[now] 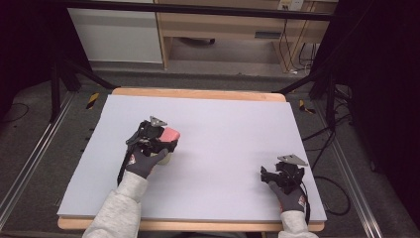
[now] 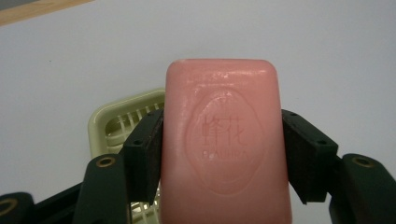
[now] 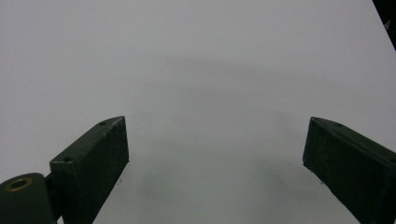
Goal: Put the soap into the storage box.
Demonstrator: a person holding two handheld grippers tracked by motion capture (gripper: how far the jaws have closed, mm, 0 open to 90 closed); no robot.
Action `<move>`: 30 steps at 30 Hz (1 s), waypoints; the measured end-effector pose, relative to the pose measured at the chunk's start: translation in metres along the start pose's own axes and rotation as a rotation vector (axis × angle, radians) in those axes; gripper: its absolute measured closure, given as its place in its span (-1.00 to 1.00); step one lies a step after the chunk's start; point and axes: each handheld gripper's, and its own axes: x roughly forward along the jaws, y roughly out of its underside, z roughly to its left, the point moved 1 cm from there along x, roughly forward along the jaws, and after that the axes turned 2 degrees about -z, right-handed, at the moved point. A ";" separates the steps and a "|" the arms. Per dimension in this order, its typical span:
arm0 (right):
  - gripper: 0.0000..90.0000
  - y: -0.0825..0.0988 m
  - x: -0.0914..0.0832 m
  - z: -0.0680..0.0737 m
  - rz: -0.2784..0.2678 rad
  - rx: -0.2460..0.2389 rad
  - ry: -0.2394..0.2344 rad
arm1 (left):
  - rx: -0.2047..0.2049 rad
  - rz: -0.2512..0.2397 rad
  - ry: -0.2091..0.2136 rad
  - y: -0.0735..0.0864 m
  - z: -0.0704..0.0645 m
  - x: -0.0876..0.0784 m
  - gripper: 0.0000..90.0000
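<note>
A pink bar of soap with an embossed oval stamp is clamped between the two black jaws of my left gripper, which is shut on it. In the high view the soap sticks out of the left gripper at the table's left middle. Below the soap lies a pale yellow slotted soap dish, partly hidden by the bar and the jaws. My right gripper stands open over bare white board, nothing between its jaws. It rests near the front right corner.
A white board covers the wooden table. Its far wooden edge shows at the back. Black frame legs and cables lie on the floor to the right. A wooden cabinet stands beyond the table.
</note>
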 end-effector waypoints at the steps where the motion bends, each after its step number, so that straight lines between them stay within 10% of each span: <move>1: -0.84 0.000 0.000 0.000 0.001 0.005 0.001 | -0.001 -0.001 -0.006 0.000 0.001 0.001 -0.18; 30: -0.84 0.000 0.000 0.001 -0.003 -0.001 -0.001 | -0.073 0.033 -0.089 0.013 0.026 0.024 -0.18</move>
